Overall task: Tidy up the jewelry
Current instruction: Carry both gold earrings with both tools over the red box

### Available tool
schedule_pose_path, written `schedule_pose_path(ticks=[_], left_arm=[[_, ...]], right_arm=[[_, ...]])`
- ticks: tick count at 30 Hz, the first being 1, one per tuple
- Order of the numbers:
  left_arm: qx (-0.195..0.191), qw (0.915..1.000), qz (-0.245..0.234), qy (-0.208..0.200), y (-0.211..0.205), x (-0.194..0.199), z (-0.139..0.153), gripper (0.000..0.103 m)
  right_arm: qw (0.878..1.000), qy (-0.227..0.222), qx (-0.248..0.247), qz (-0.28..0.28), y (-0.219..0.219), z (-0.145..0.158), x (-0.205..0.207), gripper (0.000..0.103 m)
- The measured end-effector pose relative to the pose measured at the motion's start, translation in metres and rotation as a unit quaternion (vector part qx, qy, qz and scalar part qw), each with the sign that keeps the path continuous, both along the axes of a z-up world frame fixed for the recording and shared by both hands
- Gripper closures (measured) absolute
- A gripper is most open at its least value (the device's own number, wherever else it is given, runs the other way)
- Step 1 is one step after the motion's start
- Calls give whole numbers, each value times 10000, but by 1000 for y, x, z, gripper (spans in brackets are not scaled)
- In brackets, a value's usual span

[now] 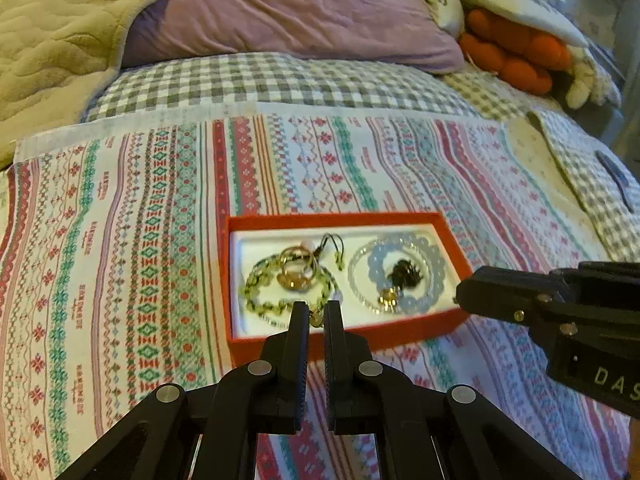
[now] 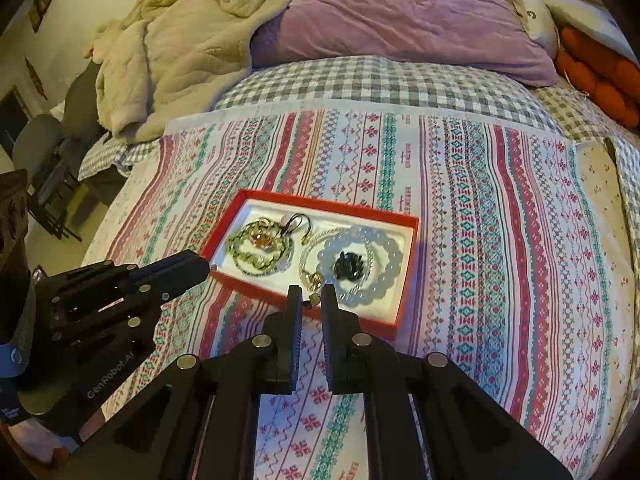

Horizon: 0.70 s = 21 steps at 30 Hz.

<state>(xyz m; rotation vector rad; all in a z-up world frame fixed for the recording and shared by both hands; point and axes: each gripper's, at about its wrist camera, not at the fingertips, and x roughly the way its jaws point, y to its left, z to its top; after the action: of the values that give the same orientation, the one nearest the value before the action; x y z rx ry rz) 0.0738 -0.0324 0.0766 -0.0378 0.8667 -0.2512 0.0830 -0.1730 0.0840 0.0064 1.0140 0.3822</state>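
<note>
Room round the box
We saw bare patterned cloth (image 2: 500, 220) each side of red box (image 2: 406, 276); purple pillow (image 2: 400, 12) & beige quilt (image 2: 172, 56) blocked far end.

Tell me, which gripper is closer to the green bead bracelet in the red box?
Left. The left gripper hovers by the green bead bracelet, at the red box's near edge. The right gripper hovers at the box's other end, by the pale blue bead bracelet.

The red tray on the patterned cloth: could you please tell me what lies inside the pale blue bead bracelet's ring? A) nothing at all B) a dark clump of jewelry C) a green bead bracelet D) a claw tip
B: a dark clump of jewelry sits within the ring of the pale blue bead bracelet in the red tray.
</note>
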Motion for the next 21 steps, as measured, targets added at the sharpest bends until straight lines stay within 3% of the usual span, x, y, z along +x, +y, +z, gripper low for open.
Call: schedule_pose_path(ticks=[21], left_arm=[[217, 9994, 258, 51, -5, 40, -36, 101]], right_arm=[[9990, 252, 28, -378, -15, -34, 40, 94]])
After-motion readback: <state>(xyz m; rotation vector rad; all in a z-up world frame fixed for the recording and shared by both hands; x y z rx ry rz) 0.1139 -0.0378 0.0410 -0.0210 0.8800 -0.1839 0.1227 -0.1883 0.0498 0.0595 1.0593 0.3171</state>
